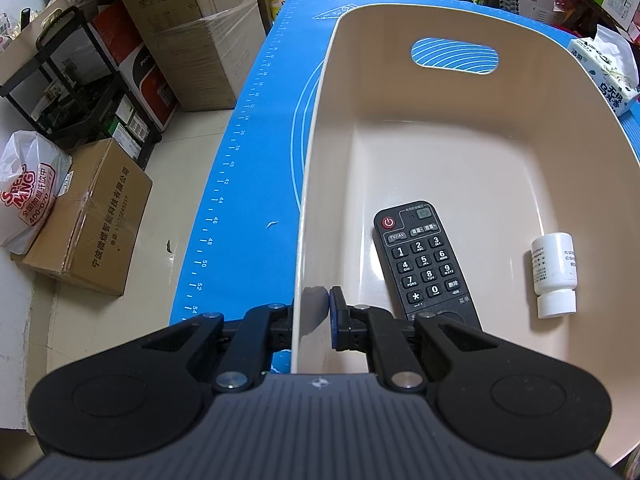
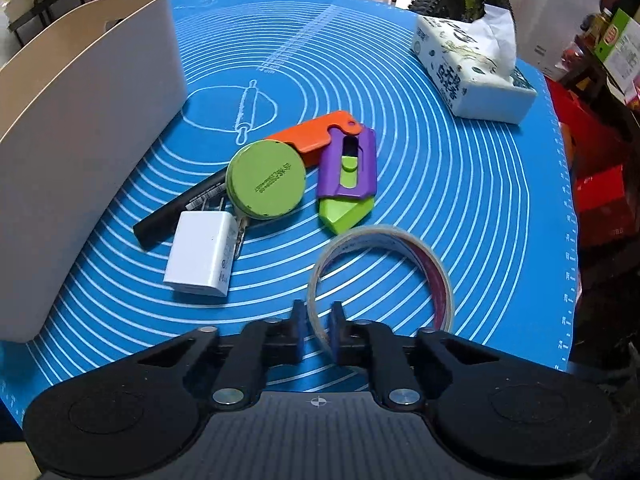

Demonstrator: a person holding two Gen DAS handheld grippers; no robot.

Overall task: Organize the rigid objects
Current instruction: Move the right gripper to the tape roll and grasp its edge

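Tissue pack [image 2: 476, 76] on blue mat [image 2: 460, 200]; cardboard boxes [image 1: 86, 216] on floor

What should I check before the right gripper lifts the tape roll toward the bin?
1. Right gripper fingers pinch the tape roll wall: ok.
2. Roll apart from the purple-green cutter: cannot tell.
3. Left gripper shut on the bin wall, steadying it: ok.
4. Free floor in the bin beside the remote and white bottle: ok.
5. Grip firm enough to lift: cannot tell.

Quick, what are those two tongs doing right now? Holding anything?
Left tongs: closed on the wall of the beige bin.
Right tongs: closed on the rim of the tape roll.
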